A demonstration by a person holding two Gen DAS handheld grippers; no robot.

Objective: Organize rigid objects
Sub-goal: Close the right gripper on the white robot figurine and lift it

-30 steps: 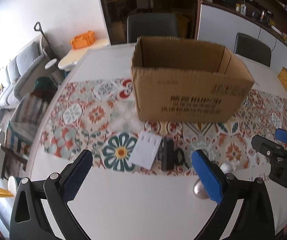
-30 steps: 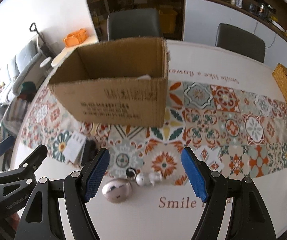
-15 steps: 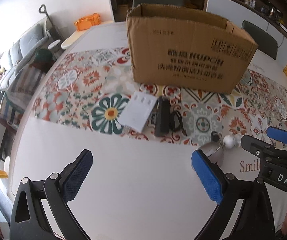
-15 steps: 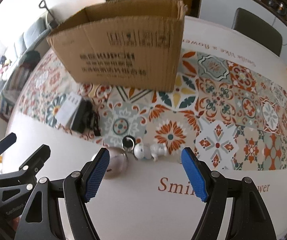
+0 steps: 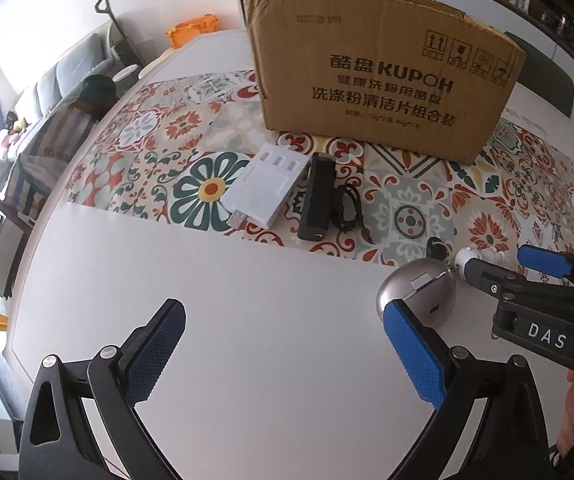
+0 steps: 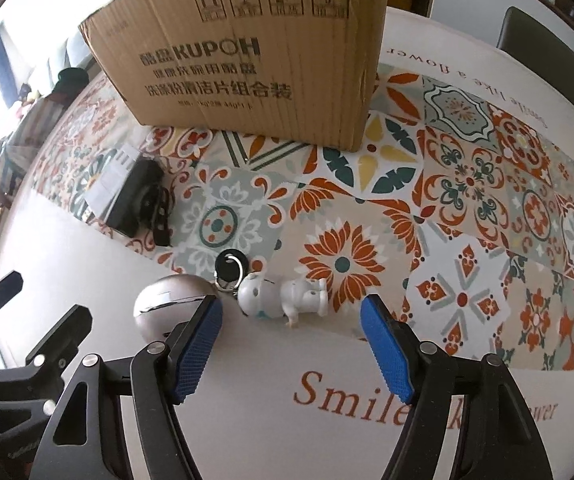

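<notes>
A brown cardboard box (image 5: 383, 76) stands on the patterned runner, also in the right wrist view (image 6: 247, 52). In front of it lie a white flat device with a USB plug (image 5: 267, 186), a black block with a cord (image 5: 319, 196), a silver egg-shaped case (image 6: 167, 304) and a white figurine keychain (image 6: 283, 294) with a black tag. My left gripper (image 5: 283, 344) is open and empty over bare table, the silver case (image 5: 419, 292) by its right finger. My right gripper (image 6: 291, 334) is open and empty, low over the table just short of the figurine.
The table (image 5: 247, 320) is white with a tiled runner and the word "Smile" printed near me. Dark chairs (image 6: 547, 56) stand at the far side. A sofa and an orange crate (image 5: 193, 30) lie beyond the table's left edge.
Both grippers have dropped lower and moved in toward the table. The box and small objects now look larger and nearer. Both stay open.
</notes>
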